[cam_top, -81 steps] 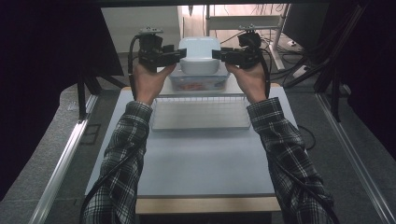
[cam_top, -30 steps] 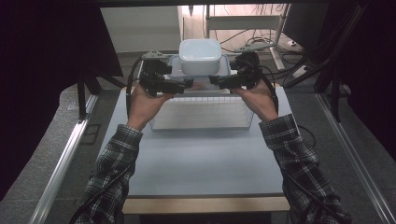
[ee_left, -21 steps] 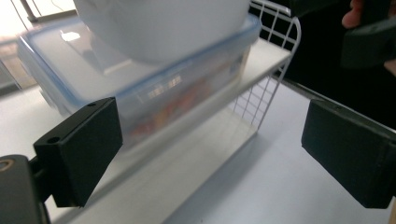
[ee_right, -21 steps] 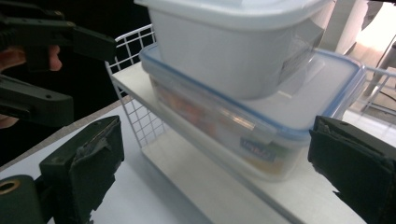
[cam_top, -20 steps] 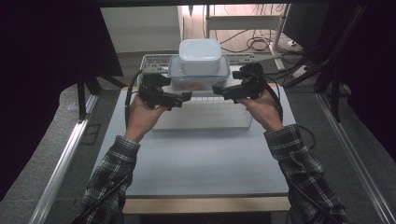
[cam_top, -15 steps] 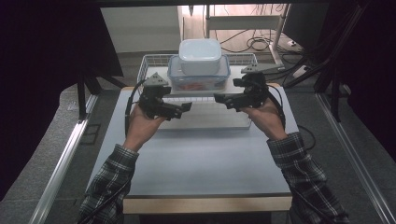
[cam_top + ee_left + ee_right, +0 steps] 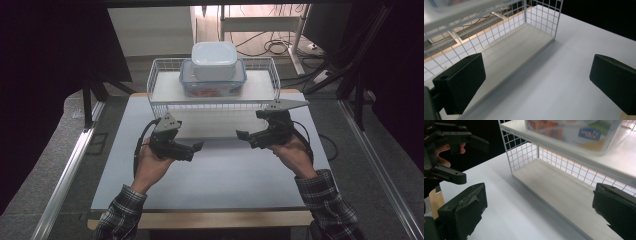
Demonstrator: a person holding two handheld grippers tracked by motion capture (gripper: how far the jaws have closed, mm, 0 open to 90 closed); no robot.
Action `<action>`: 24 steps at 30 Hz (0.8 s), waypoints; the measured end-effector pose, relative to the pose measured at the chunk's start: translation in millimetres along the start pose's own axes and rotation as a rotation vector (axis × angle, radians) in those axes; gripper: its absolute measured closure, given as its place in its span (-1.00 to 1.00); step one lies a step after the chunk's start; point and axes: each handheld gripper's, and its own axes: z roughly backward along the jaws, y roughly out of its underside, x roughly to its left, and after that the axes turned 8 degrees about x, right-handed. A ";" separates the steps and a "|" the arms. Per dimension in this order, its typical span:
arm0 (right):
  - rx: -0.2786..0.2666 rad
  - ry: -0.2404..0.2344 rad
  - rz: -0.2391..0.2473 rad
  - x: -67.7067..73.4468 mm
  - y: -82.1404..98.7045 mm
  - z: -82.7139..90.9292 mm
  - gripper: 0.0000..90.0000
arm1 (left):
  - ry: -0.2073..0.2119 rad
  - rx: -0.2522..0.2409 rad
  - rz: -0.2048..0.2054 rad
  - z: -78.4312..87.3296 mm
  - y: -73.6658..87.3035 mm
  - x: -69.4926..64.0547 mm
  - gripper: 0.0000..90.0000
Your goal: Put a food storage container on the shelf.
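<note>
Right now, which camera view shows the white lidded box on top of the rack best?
The high view: the white lidded box shows whole, stacked on the clear container on the wire rack. The right gripper view shows the clear container's underside, not the box clearly; the left gripper view gives just a blurred corner.

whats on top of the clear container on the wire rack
A white lidded tub sits on the clear container, on the wire rack's upper shelf. The tub is opaque, so its contents stay hidden.

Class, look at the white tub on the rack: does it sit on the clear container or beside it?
On it: the white tub rests atop the clear container on the wire rack.
</note>
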 end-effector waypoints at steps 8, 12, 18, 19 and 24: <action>0.000 -0.008 0.003 7.1 29.3 -0.1 -1.00 | 0.021 -0.030 0.026 0.0 27.8 -14.9 -0.99; 0.008 -0.008 -0.008 6.2 48.6 -6.1 -1.00 | 0.025 -0.021 0.028 -6.0 40.2 -18.7 -0.99; -0.004 -0.004 -0.015 6.5 71.7 -9.8 -1.00 | 0.022 -0.012 0.024 -14.3 56.3 -22.9 -0.99; -0.006 -0.007 -0.019 7.2 75.1 -10.3 -1.00 | 0.013 -0.014 0.019 -14.7 59.4 -24.4 -0.99; 0.005 -0.004 -0.024 11.9 91.6 -11.9 -1.00 | 0.015 -0.022 0.019 -15.6 75.8 -30.4 -0.99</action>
